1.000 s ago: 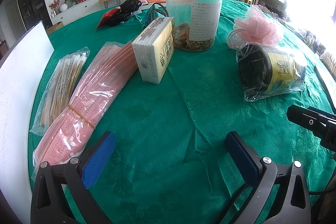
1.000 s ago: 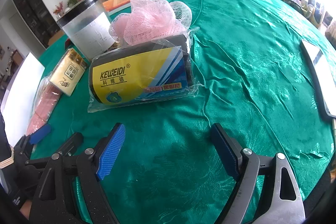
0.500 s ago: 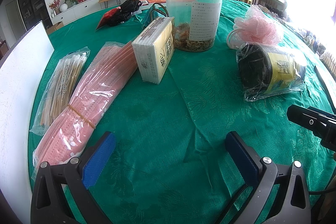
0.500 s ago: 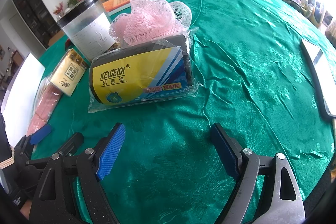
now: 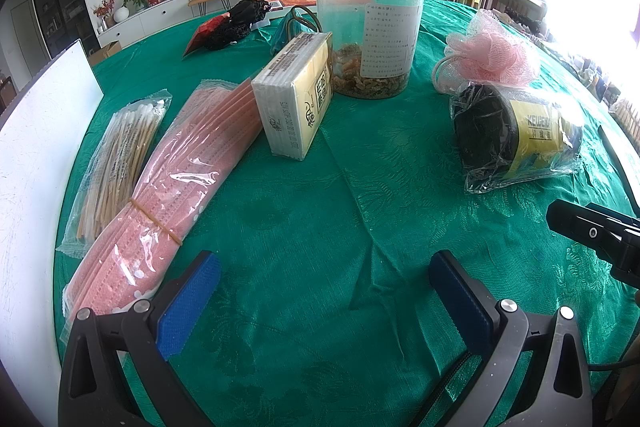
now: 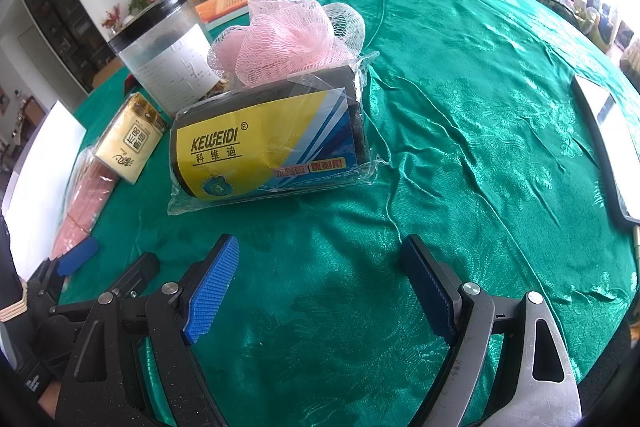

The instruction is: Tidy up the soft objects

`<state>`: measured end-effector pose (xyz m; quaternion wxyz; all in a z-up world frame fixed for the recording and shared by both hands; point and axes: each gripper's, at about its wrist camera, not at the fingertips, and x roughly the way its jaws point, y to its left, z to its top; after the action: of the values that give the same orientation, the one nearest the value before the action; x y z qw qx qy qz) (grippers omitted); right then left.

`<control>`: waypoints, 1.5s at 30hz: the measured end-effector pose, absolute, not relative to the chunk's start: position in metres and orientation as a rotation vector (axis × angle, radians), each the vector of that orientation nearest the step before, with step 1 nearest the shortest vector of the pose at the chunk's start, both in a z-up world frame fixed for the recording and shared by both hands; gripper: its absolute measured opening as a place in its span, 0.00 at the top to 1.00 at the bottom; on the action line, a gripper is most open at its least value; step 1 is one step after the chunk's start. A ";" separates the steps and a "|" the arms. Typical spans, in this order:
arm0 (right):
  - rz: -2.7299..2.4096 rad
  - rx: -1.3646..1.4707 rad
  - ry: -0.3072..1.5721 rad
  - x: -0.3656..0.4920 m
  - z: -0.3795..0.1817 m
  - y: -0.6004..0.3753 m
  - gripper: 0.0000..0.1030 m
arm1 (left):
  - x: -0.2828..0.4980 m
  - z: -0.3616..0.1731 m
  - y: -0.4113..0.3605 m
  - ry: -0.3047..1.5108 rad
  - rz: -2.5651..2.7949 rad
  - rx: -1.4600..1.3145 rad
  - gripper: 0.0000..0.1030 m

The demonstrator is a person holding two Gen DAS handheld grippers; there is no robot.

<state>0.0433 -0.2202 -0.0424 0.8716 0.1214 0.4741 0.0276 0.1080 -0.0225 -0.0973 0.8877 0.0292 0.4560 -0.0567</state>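
On the green tablecloth lie a bundle of pink face masks (image 5: 188,167), a bag of cotton swabs (image 5: 120,151), a yellow tissue pack (image 5: 298,99), a pink mesh bath puff (image 5: 492,55) and a bagged black roll with a yellow KEWEIDI label (image 5: 516,135). My left gripper (image 5: 324,291) is open and empty, low over bare cloth in front of the masks and tissue pack. My right gripper (image 6: 320,287) is open and empty, just in front of the KEWEIDI roll (image 6: 264,147), with the bath puff (image 6: 284,39) behind it.
A tall clear jar with a black lid (image 5: 370,27) stands behind the tissue pack. A white board (image 5: 32,167) lines the table's left edge. A black bundle (image 5: 236,23) and a teal item (image 5: 292,27) lie far back. A tablet-like slab (image 6: 608,143) lies at the right.
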 end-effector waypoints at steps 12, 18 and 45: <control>0.058 0.254 0.991 0.043 -0.043 -0.220 0.17 | 0.107 -0.097 -0.022 0.947 -0.117 0.061 0.00; 0.058 0.254 0.991 0.043 -0.043 -0.220 0.17 | 0.110 -0.097 -0.020 0.954 -0.137 0.063 0.00; 0.097 0.319 0.967 0.041 -0.040 -0.230 0.17 | 0.182 0.015 0.106 0.941 -0.127 -0.229 0.00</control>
<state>0.0407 -0.2296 -0.0401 0.8721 0.1526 0.4626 0.0462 0.1822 0.1056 0.0151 0.8830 -0.1102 0.4521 -0.0611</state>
